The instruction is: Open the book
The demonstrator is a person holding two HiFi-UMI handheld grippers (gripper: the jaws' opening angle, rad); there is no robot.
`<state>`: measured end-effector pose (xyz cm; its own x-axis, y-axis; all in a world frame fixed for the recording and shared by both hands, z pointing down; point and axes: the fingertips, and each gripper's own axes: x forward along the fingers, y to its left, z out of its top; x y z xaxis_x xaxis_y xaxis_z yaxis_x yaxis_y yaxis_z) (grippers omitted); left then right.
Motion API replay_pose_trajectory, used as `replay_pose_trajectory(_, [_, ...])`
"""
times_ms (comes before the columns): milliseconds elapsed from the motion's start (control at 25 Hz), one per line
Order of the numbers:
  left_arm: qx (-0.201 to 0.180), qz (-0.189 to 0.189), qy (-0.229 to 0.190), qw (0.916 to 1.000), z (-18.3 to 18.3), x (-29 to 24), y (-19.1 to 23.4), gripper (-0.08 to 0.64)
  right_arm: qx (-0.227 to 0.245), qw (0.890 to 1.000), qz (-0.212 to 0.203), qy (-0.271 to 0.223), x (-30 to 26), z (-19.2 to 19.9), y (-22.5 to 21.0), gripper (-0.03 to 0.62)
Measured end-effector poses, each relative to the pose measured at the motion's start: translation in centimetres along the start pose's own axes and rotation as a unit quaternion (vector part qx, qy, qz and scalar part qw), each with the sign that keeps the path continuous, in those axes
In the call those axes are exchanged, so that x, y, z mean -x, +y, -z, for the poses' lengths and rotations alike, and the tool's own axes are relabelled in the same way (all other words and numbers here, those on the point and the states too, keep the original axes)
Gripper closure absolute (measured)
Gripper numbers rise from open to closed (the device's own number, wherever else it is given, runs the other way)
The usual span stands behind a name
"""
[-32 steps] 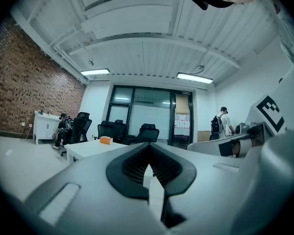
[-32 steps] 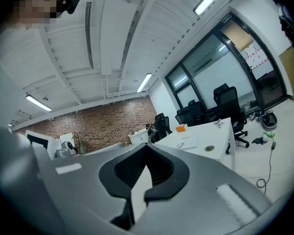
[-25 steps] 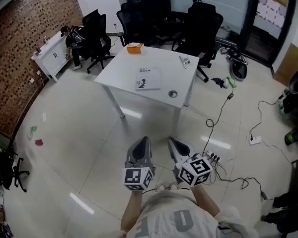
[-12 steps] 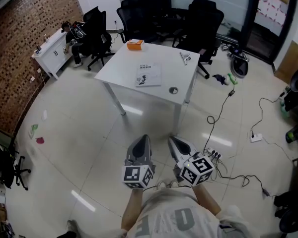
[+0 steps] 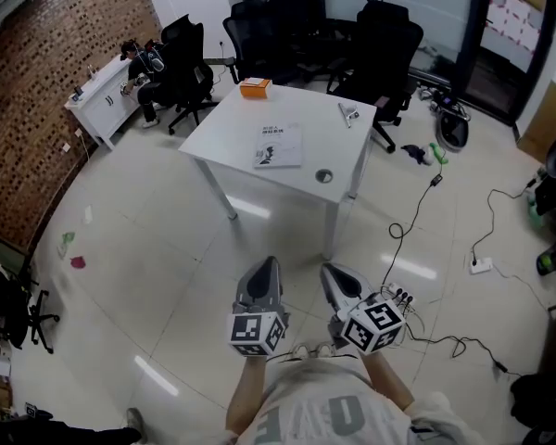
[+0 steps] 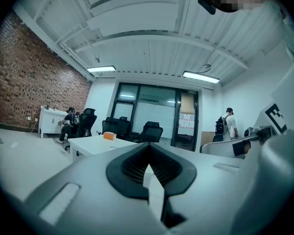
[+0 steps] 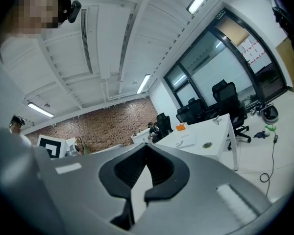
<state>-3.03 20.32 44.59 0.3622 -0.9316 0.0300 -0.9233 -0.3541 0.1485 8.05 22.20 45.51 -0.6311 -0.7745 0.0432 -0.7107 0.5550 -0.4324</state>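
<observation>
Pale tiled floor (image 5: 167,276) is seen underfoot, and both tools are held low over it, well short of the table (image 5: 232,123). The left gripper (image 5: 269,267) is shown with its jaws pressed together on nothing, and the right gripper (image 5: 330,273) likewise. Since a second ago little has been altered: the right gripper has been shifted slightly rightward, and the table is framed almost as before. On the table the book (image 5: 278,146) lies closed near the middle, with an orange box (image 5: 255,87) at the table's far edge. Black chairs (image 5: 380,44) are ranged beyond the table. The approach is judged barely begun; the table must be reached first.
</observation>
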Motion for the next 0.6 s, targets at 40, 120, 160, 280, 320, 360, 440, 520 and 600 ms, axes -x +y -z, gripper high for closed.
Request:
replay_pose_trajectory(40, [-0.001, -0.002, -0.001, 1.0000, 0.1, -0.1, -0.1, 0.548, 0.000, 1.000, 0.000, 0.002, 0.0, 0.1, -0.4, 0.589])
replay_pose_trajectory(120, [-0.003, -0.006, -0.001, 1.0000, 0.6, -0.4, -0.3, 0.548, 0.000, 1.000, 0.001, 0.011, 0.1, 0.4, -1.4, 0.589])
replay_pose_trajectory(160, [-0.003, -0.010, 0.000, 0.9999, 1.0, -0.5, -0.4, 0.548, -0.001, 1.000, 0.001, 0.015, 0.2, 0.5, -2.0, 0.589])
replay_pose_trajectory(280, [0.004, -0.025, 0.003, 0.9997, 2.0, -0.8, -0.4, 0.548, -0.011, 1.000, 0.009, 0.028, 0.1, 1.0, -3.9, 0.589])
replay_pose_trajectory(320, [0.010, -0.029, 0.006, 0.9995, 2.3, -0.8, -0.1, 0.548, -0.016, 0.999, 0.009, 0.031, 0.0, 1.1, -4.2, 0.589])
replay_pose_trajectory(360, [0.015, -0.033, 0.008, 0.9993, 2.6, -0.9, 0.4, 0.548, -0.020, 0.999, 0.007, 0.034, -0.1, 1.3, -4.2, 0.589])
replay_pose_trajectory(440, [0.022, -0.036, 0.010, 0.9991, 2.8, -1.6, 1.3, 0.548, -0.018, 0.999, 0.002, 0.037, -0.6, 1.5, -4.2, 0.589])
replay_pose_trajectory(520, [0.024, -0.030, 0.006, 0.9993, 2.7, -3.1, 2.3, 0.548, -0.013, 0.999, 0.005, 0.032, -1.8, 1.3, -4.7, 0.589])
replay_pose_trajectory(600, [0.025, -0.020, 0.002, 0.9995, 2.6, -5.4, 3.1, 0.548, -0.015, 0.999, 0.012, 0.027, -3.6, 0.7, -6.0, 0.589])
